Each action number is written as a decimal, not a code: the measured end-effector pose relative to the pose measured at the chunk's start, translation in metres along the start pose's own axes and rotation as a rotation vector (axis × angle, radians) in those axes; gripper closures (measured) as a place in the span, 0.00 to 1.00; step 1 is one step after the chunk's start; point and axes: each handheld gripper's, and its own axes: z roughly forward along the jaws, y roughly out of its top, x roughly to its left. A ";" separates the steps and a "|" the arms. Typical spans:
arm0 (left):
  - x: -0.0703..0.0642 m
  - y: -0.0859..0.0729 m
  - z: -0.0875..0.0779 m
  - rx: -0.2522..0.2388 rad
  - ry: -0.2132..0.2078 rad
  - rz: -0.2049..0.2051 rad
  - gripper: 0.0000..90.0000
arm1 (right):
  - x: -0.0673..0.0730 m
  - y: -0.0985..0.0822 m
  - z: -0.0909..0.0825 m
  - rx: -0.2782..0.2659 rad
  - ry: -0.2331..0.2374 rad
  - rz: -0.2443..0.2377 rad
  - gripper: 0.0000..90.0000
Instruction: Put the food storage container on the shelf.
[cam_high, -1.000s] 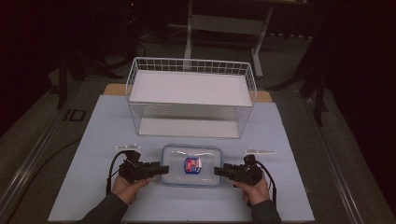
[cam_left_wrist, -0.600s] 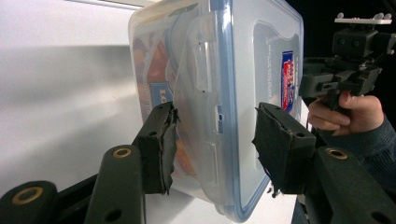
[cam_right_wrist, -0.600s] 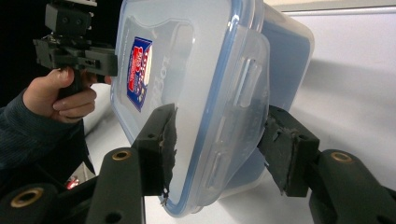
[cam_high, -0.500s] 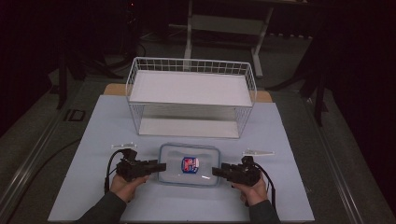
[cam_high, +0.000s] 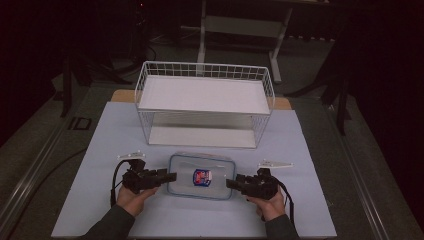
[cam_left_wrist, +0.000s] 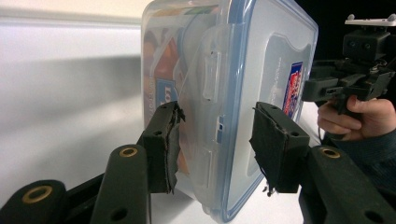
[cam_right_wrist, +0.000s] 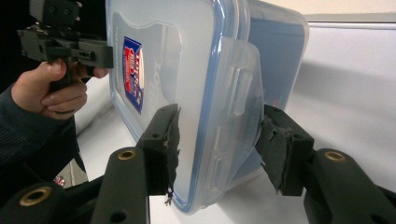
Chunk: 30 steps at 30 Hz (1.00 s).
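Grippers on both ends of the box (cam_high: 201, 176) now, one from each side. Left gripper (cam_high: 170, 177) comes in level from the box's left end, the hand (cam_high: 131, 198) low behind it, forearm running back toward the near edge of the table (cam_high: 100, 145). In the left gripper view the jaws have just been closing; they straddle the side latch, the lid-side pad (cam_left_wrist: 273, 149) seems a shade clear of the lid, the other pad (cam_left_wrist: 164, 147) looks up against the base, so I can't call a firm grip there.

Right gripper (cam_high: 231, 184) mirrors it at the box's right end, hand (cam_high: 270, 202) tucked under, wrist level. Its jaws have just been closing too, and in the right gripper view the pads (cam_right_wrist: 163, 144) are clamped across the latch and rim: squeezed tight on the box.

Box itself lies flat on the table, lid up, blue-and-red label (cam_high: 201, 176) at its middle, just in front of the rack (cam_high: 206, 102).
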 end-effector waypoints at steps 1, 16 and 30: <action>-0.001 0.000 -0.001 -0.002 0.002 0.003 0.58 | 0.000 0.000 0.000 -0.001 -0.001 -0.001 0.56; -0.016 0.006 -0.009 -0.067 0.015 0.050 0.58 | 0.009 0.009 -0.009 -0.069 0.007 -0.027 0.56; -0.029 0.017 -0.015 -0.117 0.012 0.076 0.58 | 0.017 0.023 -0.021 -0.137 0.013 -0.047 0.56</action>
